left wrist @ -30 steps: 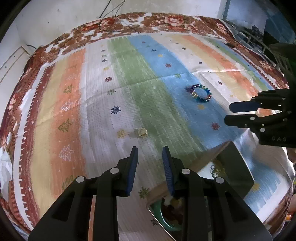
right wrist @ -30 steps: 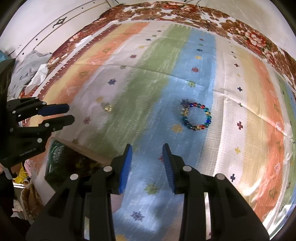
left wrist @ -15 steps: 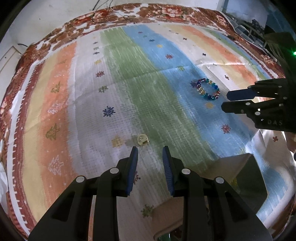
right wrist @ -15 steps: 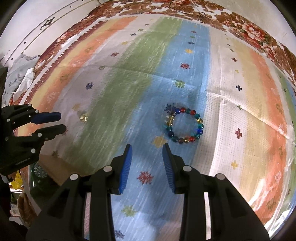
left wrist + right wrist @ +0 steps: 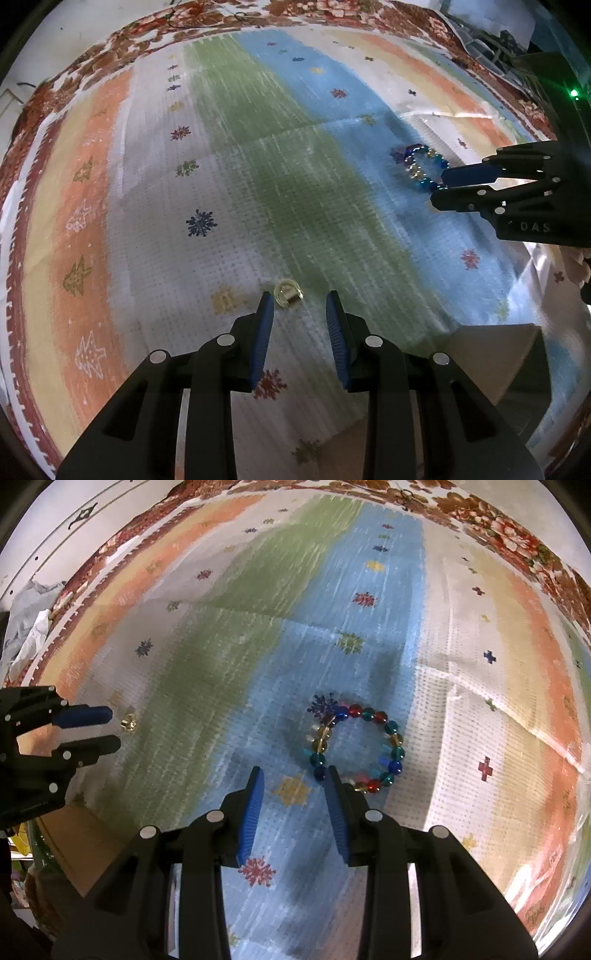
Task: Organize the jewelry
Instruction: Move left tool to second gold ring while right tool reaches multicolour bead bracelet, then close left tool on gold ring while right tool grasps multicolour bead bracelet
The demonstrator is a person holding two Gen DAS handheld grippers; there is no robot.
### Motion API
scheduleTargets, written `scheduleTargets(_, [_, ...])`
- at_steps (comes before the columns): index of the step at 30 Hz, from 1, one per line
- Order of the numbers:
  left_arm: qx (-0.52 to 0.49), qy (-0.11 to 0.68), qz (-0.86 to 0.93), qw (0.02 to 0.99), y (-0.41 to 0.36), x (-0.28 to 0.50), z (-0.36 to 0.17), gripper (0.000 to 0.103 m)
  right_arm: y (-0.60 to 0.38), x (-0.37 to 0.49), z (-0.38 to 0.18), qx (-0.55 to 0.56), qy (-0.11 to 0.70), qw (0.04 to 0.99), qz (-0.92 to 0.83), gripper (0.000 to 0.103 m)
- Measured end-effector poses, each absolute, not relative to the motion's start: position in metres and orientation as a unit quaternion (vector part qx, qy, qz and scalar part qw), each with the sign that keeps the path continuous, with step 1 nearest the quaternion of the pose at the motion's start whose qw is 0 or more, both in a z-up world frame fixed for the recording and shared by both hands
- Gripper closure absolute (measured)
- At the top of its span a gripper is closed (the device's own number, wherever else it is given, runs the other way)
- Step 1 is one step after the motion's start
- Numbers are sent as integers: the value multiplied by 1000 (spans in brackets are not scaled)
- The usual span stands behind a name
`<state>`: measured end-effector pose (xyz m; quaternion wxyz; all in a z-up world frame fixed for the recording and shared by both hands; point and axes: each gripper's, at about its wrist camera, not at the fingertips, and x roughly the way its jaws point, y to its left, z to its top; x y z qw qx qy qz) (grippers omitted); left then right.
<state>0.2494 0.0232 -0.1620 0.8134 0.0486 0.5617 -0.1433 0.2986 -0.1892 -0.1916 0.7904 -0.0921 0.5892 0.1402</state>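
A small gold ring (image 5: 288,297) lies on the striped cloth just beyond my left gripper (image 5: 299,306), which is open and empty, its tips either side of the ring's near edge. The ring also shows in the right wrist view (image 5: 129,723). A bracelet of coloured glass beads (image 5: 356,747) lies on the blue stripe, just ahead and right of my right gripper (image 5: 293,779), which is open and empty. In the left wrist view the bracelet (image 5: 419,166) is partly hidden behind the right gripper (image 5: 441,184).
An open jewelry box (image 5: 491,362) sits at the near right in the left wrist view, its lid raised; it shows at the lower left of the right wrist view (image 5: 74,834). The striped cloth (image 5: 295,184) covers the table. Crumpled white fabric (image 5: 29,642) lies at the far left edge.
Both grippers have moved forward and down: the left closed in on the ring, the right on the bracelet. The box has slid toward the frame edges. Both jaws stay open.
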Motion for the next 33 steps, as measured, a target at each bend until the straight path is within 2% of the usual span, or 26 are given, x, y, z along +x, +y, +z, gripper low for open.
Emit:
scheduleTargets(14, [56,574,-154,803,24,258,-178,73,-187,309,-210,-98,595,785,141,65])
scheduleTargets(17, [77,573,-156,801,17,256,-180,69,-187,310,-211,-98,594,786,141,65])
scheduleTargets(24, [83,574,-154,800,12,258,-184,68,-191,309,-212,-96,593,787,143,65])
scheduleTargets(26, [90,572,-149,801,11,257,-184,73,-192,308,-212,-96,590,790,138,70])
scheduleTargets(27, [92,572,-143,803,12,258,-185,84,-194,307,-212,-97,588,792,134,75])
scheduleTargets(28, [91,570,-132,806,15,258,-184,87,-195,307,-211,-95,587,793,131,91])
scheduleTargets(33, [84,569,-132,807,18,259,-183,87,-198,306,-208,-92,586,795,128,92])
